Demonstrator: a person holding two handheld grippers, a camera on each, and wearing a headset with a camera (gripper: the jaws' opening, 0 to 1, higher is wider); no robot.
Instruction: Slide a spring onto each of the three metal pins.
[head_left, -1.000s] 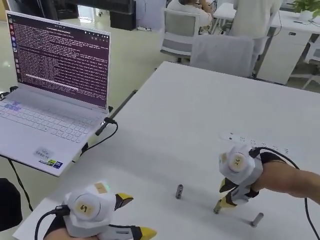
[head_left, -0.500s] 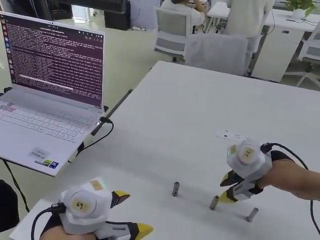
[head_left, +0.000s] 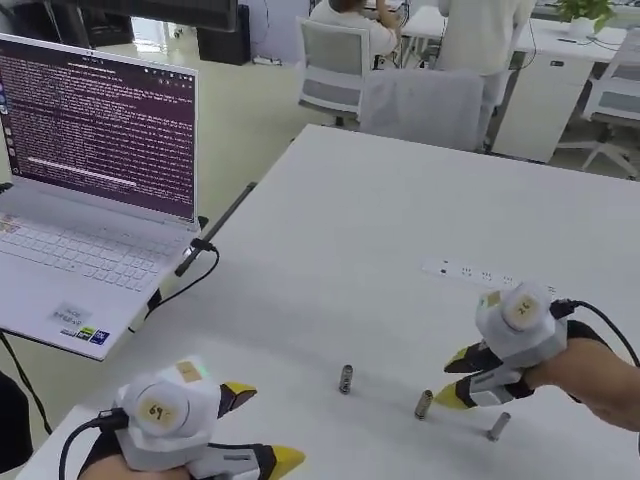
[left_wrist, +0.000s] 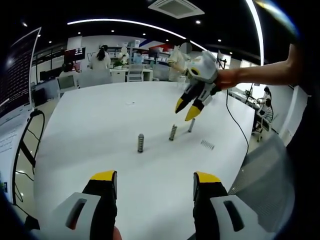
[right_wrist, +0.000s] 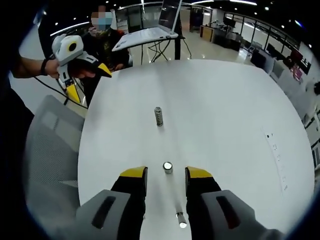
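I am hovering my open, empty right tongs (head_left: 452, 378) over the middle pin (left_wrist: 173, 132); left tongs (left_wrist: 155, 177) open too. Next, probably: grasping the loose spring (left_wrist: 207, 144) nearby.

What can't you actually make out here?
1. Text on the open silver laptop screen: too small and blurred, head view.
2. Whether the rightmost small metal pin is bare or already loaded: too small, head view.
3. Yellow-tipped left claw: underside cut off by the head view's bottom edge.

The right gripper (right_wrist: 166, 178) held its jaws apart, with an upright pin (right_wrist: 167, 167) between the yellow tips, touching neither. Farther along the white worktop (right_wrist: 215, 100) stood a spring (right_wrist: 158, 116).
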